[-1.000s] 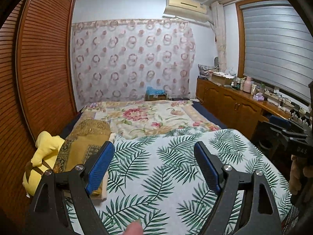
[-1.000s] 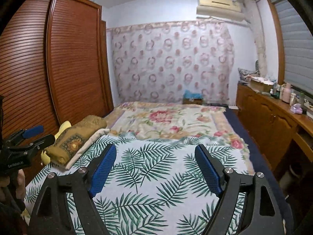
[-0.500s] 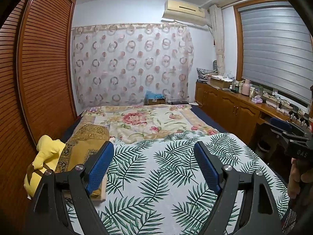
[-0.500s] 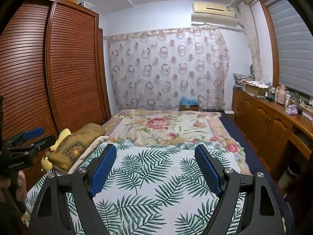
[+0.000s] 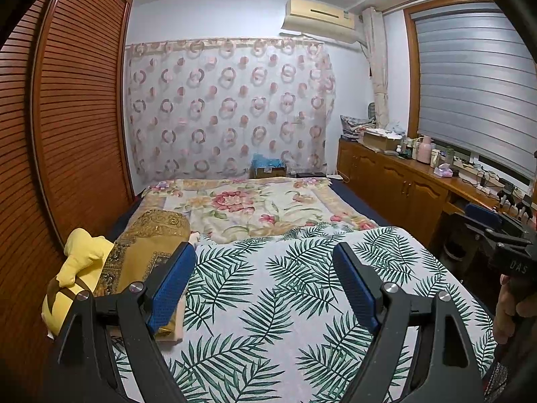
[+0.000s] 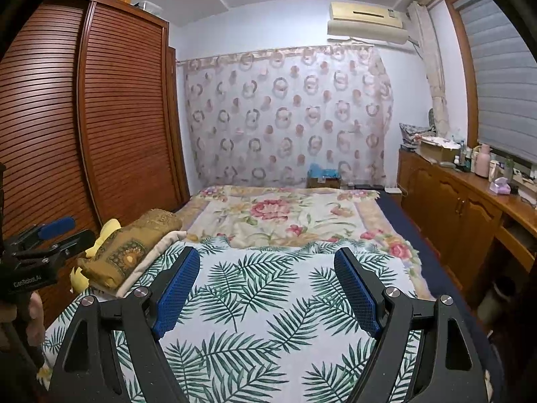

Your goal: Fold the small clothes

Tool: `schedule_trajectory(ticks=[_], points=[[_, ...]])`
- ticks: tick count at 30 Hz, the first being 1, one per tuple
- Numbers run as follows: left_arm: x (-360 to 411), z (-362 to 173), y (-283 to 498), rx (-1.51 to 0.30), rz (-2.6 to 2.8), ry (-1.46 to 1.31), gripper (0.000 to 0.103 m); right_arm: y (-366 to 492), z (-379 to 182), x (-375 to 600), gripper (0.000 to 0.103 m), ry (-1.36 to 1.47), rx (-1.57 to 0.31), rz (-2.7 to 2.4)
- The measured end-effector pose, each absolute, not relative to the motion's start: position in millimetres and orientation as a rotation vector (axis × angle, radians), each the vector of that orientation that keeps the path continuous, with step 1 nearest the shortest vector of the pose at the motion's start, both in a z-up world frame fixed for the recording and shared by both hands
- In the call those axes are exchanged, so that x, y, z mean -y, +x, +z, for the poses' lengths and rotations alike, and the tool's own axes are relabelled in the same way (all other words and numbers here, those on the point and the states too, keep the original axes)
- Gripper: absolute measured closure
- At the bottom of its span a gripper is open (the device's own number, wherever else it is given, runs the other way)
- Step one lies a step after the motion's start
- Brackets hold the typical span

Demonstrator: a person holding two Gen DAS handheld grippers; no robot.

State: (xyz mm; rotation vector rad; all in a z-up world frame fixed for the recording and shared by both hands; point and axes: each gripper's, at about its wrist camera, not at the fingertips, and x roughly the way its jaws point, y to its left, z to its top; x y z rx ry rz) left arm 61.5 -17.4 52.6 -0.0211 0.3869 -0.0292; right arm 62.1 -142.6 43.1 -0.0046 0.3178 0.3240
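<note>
Two hand-held grippers hover above a bed point(image 5: 362, 201), both with jaws spread wide apart and nothing between them, the same as a second ago. The left gripper point(image 5: 265, 285) and right gripper point(image 6: 266, 285) each point over a white sheet printed with green palm leaves point(image 5: 268, 285) that covers the near half of the bed; a floral blanket point(image 5: 255, 205) lies beyond it. No small garment to fold can be seen in either view. At the bed's left edge sit a folded gold patterned cloth point(image 5: 147, 245) and a yellow soft toy point(image 5: 77, 268). Compared with a second ago, both views tilt slightly higher, showing more ceiling and the air conditioner point(image 5: 319, 16); nothing on the bed has shifted.
</note>
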Motion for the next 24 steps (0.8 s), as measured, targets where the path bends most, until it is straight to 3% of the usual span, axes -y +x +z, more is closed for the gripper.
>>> schedule_trajectory(ticks=[24], points=[[15,52,63,-0.387,-0.029,-0.022,0.019,60,50,159,0.019,-0.008,-0.319,0.325]])
